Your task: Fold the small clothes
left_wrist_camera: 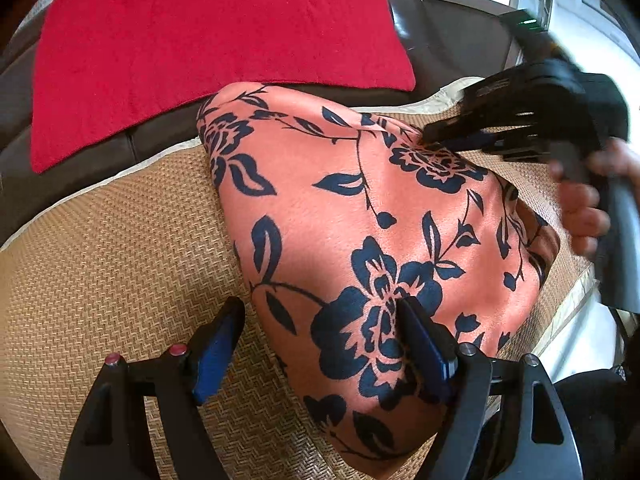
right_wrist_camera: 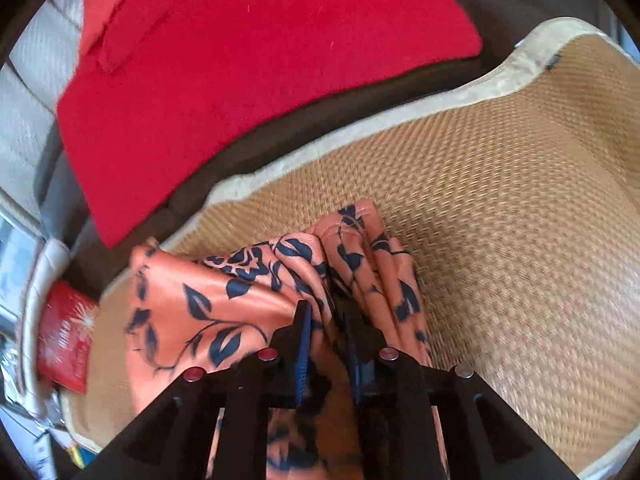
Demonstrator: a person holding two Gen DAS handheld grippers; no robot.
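Lying near the mat's (left_wrist_camera: 120, 240) back edge, the orange flowered cloth (left_wrist_camera: 340, 220) sat bunched. The right gripper (right_wrist_camera: 326, 316) pinched a gathered fold, fingers narrow. The left gripper (left_wrist_camera: 320, 320) stood wide, one finger touching the cloth. Slippery fabric might slide free, judging by the thin pinch.

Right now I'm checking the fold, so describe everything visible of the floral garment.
The floral garment is smooth salmon-orange fabric printed with dark navy flowers and leaves. It lies partly folded on the woven mat, below the red cloth. The right tool pinches a bunched edge; the left tool stands open over its near end.
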